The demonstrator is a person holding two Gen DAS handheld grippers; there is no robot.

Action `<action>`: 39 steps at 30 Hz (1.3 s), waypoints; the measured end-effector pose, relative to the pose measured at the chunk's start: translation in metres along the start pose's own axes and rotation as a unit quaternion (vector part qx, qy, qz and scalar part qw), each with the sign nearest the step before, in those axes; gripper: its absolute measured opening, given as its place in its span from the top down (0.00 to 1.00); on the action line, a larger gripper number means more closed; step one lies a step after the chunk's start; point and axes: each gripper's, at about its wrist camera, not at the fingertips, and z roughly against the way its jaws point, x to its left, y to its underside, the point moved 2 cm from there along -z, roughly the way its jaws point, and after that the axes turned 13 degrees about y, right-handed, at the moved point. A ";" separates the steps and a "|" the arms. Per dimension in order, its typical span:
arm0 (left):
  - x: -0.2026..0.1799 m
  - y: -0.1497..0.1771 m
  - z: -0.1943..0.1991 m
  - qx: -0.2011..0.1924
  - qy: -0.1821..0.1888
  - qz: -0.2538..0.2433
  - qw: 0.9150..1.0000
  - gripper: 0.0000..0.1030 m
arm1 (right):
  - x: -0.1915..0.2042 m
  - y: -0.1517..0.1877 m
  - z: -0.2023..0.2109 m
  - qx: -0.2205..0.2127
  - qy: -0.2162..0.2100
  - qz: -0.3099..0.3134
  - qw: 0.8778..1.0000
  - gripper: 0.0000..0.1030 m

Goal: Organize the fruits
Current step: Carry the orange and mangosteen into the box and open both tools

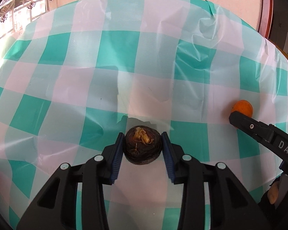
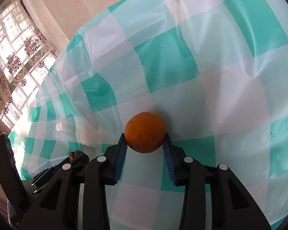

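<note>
In the left wrist view, the left claw point(image 1: 142, 143) holds a dark brown, flattish round fruit point(image 1: 142, 146) with a tan, frayed patch on top; both blue ribbed pads point(image 1: 118, 154) press its sides. The fruit sits low over the worktop point(image 1: 90, 80), which is covered by a teal-and-white checked plastic cloth. Well to the right of the dark fruit, an orange point(image 1: 242, 107) lies against the cloth, with the black tip of the right claw point(image 1: 240, 117) in front of it, hiding its lower part. Behind the worktop, far left of the dark fruit, a window with a flowered lace curtain point(image 1: 19, 9) shows.

In the right wrist view, the right claw point(image 2: 145, 143) grips the orange point(image 2: 145, 132) between its two blue pads point(image 2: 121, 153), which touch it on either side near its lower half. The orange is close above the checked worktop point(image 2: 220, 80). Left of the orange and lower, part of the dark fruit point(image 2: 74, 154) peeks out behind the claw's black linkage, held in the left claw point(image 2: 76, 158), whose finger gap is hidden here. The curtained window point(image 2: 15, 71) fills the far left.
</note>
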 end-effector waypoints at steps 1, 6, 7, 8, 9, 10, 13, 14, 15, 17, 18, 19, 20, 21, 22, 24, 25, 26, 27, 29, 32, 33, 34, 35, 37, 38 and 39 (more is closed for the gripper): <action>0.001 0.002 0.004 0.000 0.000 0.001 1.000 0.62 | 0.000 0.000 0.000 0.000 -0.001 0.000 1.000 0.63; -0.005 0.014 0.013 0.002 0.004 0.002 1.000 0.62 | 0.001 0.002 0.002 0.002 -0.010 0.008 1.000 0.63; -0.006 0.017 0.017 0.003 0.005 0.001 1.000 0.62 | 0.001 0.003 0.003 0.003 -0.011 0.010 1.000 0.63; -0.006 0.018 0.018 0.002 0.007 0.001 1.000 0.62 | 0.001 0.005 0.004 0.003 -0.010 0.010 1.000 0.63; -0.008 0.019 0.020 0.002 0.009 0.001 1.000 0.62 | 0.001 0.006 0.005 0.003 -0.010 0.007 1.000 0.63; -0.009 0.022 0.024 0.000 0.012 0.001 1.000 0.62 | 0.000 0.009 0.007 0.004 -0.012 0.005 1.000 0.63; -0.013 0.042 0.034 -0.005 0.021 0.007 1.000 0.62 | -0.002 0.018 0.015 0.007 -0.016 -0.001 1.000 0.63; -0.017 0.048 0.038 -0.006 0.024 0.010 1.000 0.62 | -0.002 0.022 0.018 0.008 -0.019 -0.001 1.000 0.63; -0.017 0.052 0.042 -0.006 0.027 0.013 1.000 0.62 | -0.001 0.026 0.022 0.010 -0.020 0.001 1.000 0.63; -0.017 0.062 0.048 -0.007 0.032 0.020 0.999 0.62 | 0.001 0.036 0.029 0.012 -0.022 0.004 1.000 0.63; -0.017 0.065 0.052 -0.008 0.035 0.023 0.999 0.62 | 0.002 0.041 0.033 0.013 -0.023 0.006 1.000 0.63; -0.019 0.071 0.056 -0.008 0.036 0.026 0.999 0.62 | 0.003 0.046 0.038 0.014 -0.024 0.007 1.000 0.63; -0.020 0.075 0.063 -0.008 0.038 0.029 0.999 0.62 | 0.003 0.051 0.041 0.015 -0.024 0.007 1.000 0.63; -0.022 0.079 0.065 -0.008 0.040 0.030 0.999 0.62 | 0.004 0.057 0.046 0.016 -0.024 0.008 1.000 0.63; -0.023 0.083 0.069 -0.008 0.041 0.031 0.999 0.62 | 0.005 0.063 0.051 0.017 -0.025 0.009 1.000 0.63; -0.022 0.091 0.078 -0.009 0.043 0.030 0.999 0.62 | 0.007 0.076 0.061 0.019 -0.026 0.012 0.999 0.63; -0.021 0.095 0.082 -0.010 0.044 0.028 0.999 0.62 | 0.008 0.082 0.067 0.019 -0.026 0.013 0.999 0.63; -0.022 0.109 0.086 -0.011 0.045 0.028 0.999 0.62 | 0.008 0.089 0.073 0.019 -0.027 0.012 0.999 0.63; -0.025 0.114 0.089 -0.011 0.046 0.028 0.998 0.62 | 0.008 0.096 0.078 0.019 -0.026 0.011 0.999 0.63; -0.029 0.125 0.095 -0.012 0.048 0.031 0.998 0.62 | 0.009 0.110 0.090 0.021 -0.027 0.012 0.999 0.63; -0.027 0.144 0.115 -0.015 0.053 0.038 0.998 0.62 | 0.011 0.130 0.109 0.020 -0.030 0.014 0.999 0.63; -0.026 0.150 0.120 -0.016 0.054 0.041 0.998 0.62 | 0.011 0.137 0.114 0.021 -0.030 0.015 0.999 0.63; -0.026 0.156 0.125 -0.016 0.055 0.045 0.997 0.62 | 0.011 0.143 0.120 0.021 -0.029 0.015 0.999 0.63; -0.025 0.162 0.130 -0.017 0.057 0.047 0.997 0.62 | 0.011 0.149 0.124 0.024 -0.028 0.015 0.999 0.63; -0.025 0.174 0.143 -0.023 0.065 0.047 0.997 0.62 | 0.011 0.161 0.133 0.027 -0.029 0.016 0.999 0.63; -0.025 0.180 0.149 -0.025 0.066 0.046 0.996 0.62 | 0.012 0.166 0.138 0.028 -0.027 0.017 0.999 0.63; -0.025 0.185 0.155 -0.026 0.066 0.044 0.997 0.62 | 0.011 0.172 0.142 0.030 -0.024 0.017 0.999 0.63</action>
